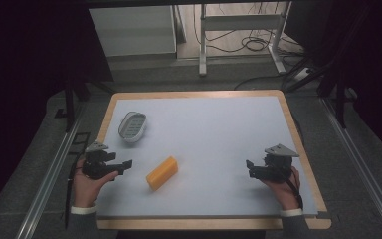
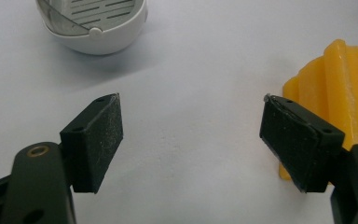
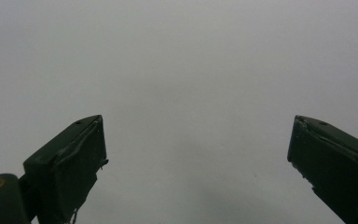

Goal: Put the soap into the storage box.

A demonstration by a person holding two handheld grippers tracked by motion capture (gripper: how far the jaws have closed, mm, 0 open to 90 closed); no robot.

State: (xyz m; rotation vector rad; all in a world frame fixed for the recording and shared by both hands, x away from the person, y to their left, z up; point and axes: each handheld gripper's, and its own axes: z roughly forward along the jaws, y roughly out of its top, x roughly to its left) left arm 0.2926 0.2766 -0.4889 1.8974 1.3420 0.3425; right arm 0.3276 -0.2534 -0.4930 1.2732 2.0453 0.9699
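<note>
A yellow block (image 1: pixel 162 172) lay on the pale grey mat (image 1: pixel 214 129), a little toward the near left part of it. It was a long bar with soft, rounded ridges along its length, and it looked waxy and smooth (a bit like soap). Its long side ran on a slant, with one end toward the near left and the other toward the far right.

The left gripper (image 1: pixel 122 165) was held low just beside the block, on its left, not touching it. Its jaws stood wide apart with nothing between them. From the left gripper view, the black pads (image 2: pixel 103 135) looked rough and dusty, like fine foam, and the block (image 2: pixel 335 93) rose up behind the right-hand jaw, partly hidden by it. That view showed the ridges far better than the high view did.

A small white dish (image 1: pixel 132 126) sat farther back on the left, well apart from the block. It was oval, smooth and shiny, with a flat insert that had slots cut in it (image 2: pixel 98 23); the slots were clearer from the left gripper view.

The right gripper (image 1: pixel 251 168) was held over the right part of the mat, well apart from the block. Its jaws were spread wide too, holding nothing, and its pads (image 3: pixel 81 158) looked worn and torn at the edges. A wooden table edge (image 1: pixel 199 94) framed the mat.
</note>
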